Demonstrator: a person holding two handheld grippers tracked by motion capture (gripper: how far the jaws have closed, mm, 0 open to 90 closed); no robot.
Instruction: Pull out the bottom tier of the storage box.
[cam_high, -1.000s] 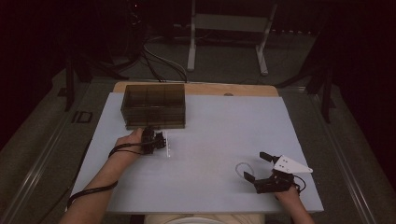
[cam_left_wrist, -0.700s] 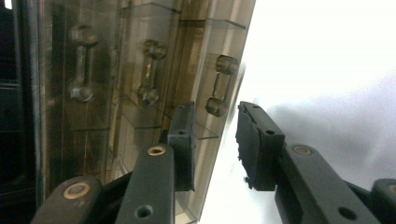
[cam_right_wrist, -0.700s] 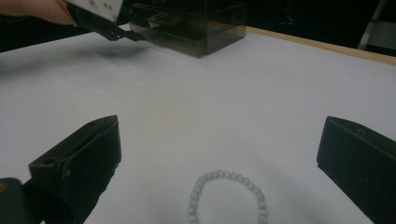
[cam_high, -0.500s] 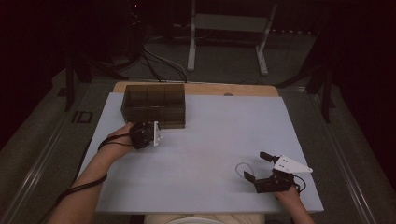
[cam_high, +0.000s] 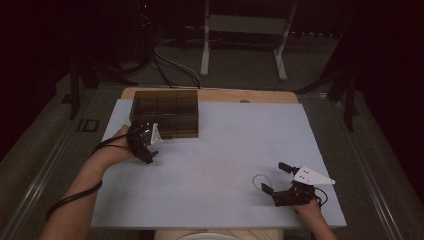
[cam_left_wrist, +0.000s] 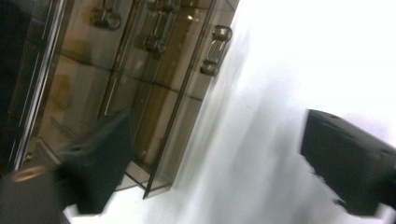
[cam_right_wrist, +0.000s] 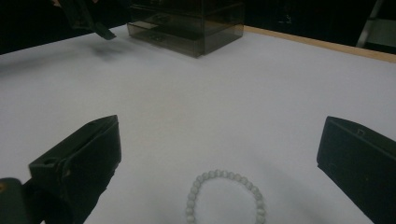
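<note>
Grippers are working at opposite sides of the white table (cam_high: 220, 150). Near the front right corner, the right gripper (cam_high: 276, 179) is resting with its jaws spread wide and grasping nothing; the pale bead bracelet (cam_right_wrist: 224, 198) is lying flat on the surface between them, touching neither. Toward the back left corner, the left gripper (cam_high: 148, 146) is hovering just in front of the smoky clear drawer box (cam_high: 165, 112), jaws released and empty. In the left gripper view, the box's small drawer handles (cam_left_wrist: 212, 49) are showing ahead of the parted jaws, slightly blurred.
</note>
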